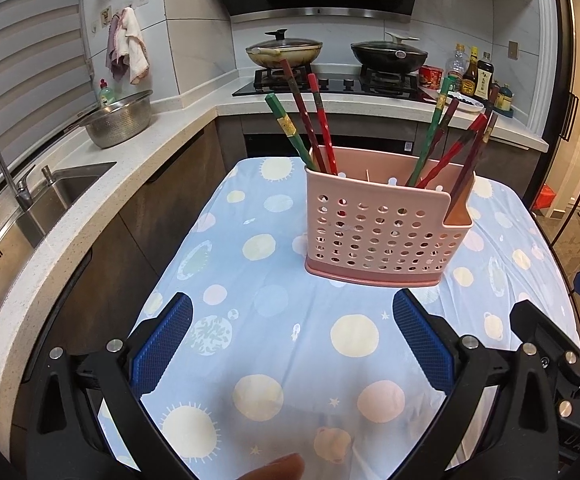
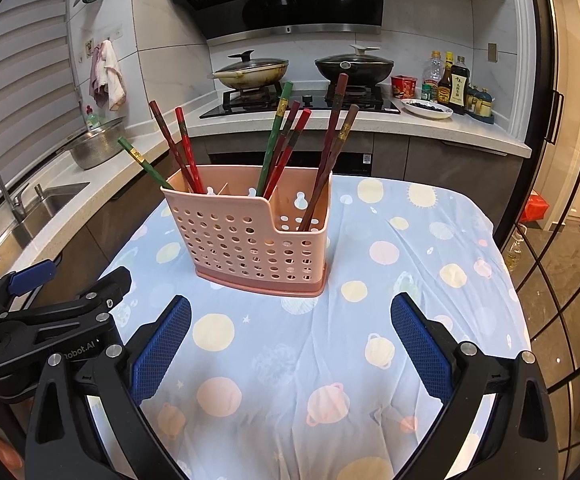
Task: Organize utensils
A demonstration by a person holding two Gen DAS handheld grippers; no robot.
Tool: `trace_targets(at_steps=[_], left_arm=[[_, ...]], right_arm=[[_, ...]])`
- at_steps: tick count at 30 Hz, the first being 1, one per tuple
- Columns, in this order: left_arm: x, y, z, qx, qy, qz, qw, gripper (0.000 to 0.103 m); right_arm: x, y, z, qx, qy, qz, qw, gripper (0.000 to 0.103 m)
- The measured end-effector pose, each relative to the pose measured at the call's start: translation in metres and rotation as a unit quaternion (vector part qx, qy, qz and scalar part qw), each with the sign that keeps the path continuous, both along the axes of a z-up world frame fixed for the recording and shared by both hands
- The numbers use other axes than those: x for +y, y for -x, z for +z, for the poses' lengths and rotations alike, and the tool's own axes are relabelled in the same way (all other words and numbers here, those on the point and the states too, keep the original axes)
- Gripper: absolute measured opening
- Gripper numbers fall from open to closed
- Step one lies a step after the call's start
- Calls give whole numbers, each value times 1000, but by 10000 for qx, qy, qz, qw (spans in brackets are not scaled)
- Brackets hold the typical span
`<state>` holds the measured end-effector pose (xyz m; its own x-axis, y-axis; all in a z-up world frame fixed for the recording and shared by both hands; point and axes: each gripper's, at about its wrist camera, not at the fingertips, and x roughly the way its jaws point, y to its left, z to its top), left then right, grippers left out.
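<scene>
Left wrist view: the left gripper (image 1: 292, 340) hovers low over a cloth-covered surface (image 1: 282, 320), its blue-padded fingers (image 1: 162, 344) spread wide with nothing between them, aimed at a pink perforated utensil holder (image 1: 382, 232) standing upright just ahead. A fingertip of the person's hand (image 1: 278, 468) shows at the bottom edge. At the right margin the black frame of the right gripper (image 1: 538, 344) sits level beside it.

Right wrist view: the right gripper (image 2: 290, 340) holds the same low, forward-pointing pose, fingers (image 2: 422, 344) equally wide apart and gripping nothing. The holder (image 2: 250, 236) stands near the middle of the surface (image 2: 410, 280), clear of both grippers. Chopsticks (image 2: 278, 148) in red, green and brown lean out of its three compartments: one green and two red at the left end, a green and reddish ones in the middle, dark red and brown ones in the lower-fronted right end.

On the left gripper's body, seen at the left of this view, white lettering (image 2: 80, 348) reads "obot.AI", the start cut off. Sauce bottles (image 2: 452, 84) on the kitchen counter beyond carry labels with writing, probably Chinese characters, too small to read. Two lidded woks (image 2: 302, 68) sit on the stove (image 2: 302, 100) behind the holder.
</scene>
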<state>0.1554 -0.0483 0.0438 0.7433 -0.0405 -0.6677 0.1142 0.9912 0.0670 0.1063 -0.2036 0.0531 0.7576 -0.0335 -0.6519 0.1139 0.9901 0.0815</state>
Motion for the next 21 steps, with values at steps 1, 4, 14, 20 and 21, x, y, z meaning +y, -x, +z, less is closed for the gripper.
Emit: trace_targets(at_steps=[1,4,14,20,21], left_arm=[[0,0,0,-4,1,4,10000,96],[0,0,1,-27,5,26,10000,96],[-1,1,2,-51,-21,-10,10000,96],[-2,2,2,-51,-15,-49,10000,96],[-2,2,2,-36,-11,-51,10000,96]], right_arm=[[0,0,0,0,2,2,10000,96],[0,0,0,-8,4,-1,10000,97],[1,0,-1,8,6,8,10000,97],[1,1,-2,20,2,-4,10000,97],[1,1,-2,19,3,-5,10000,97]])
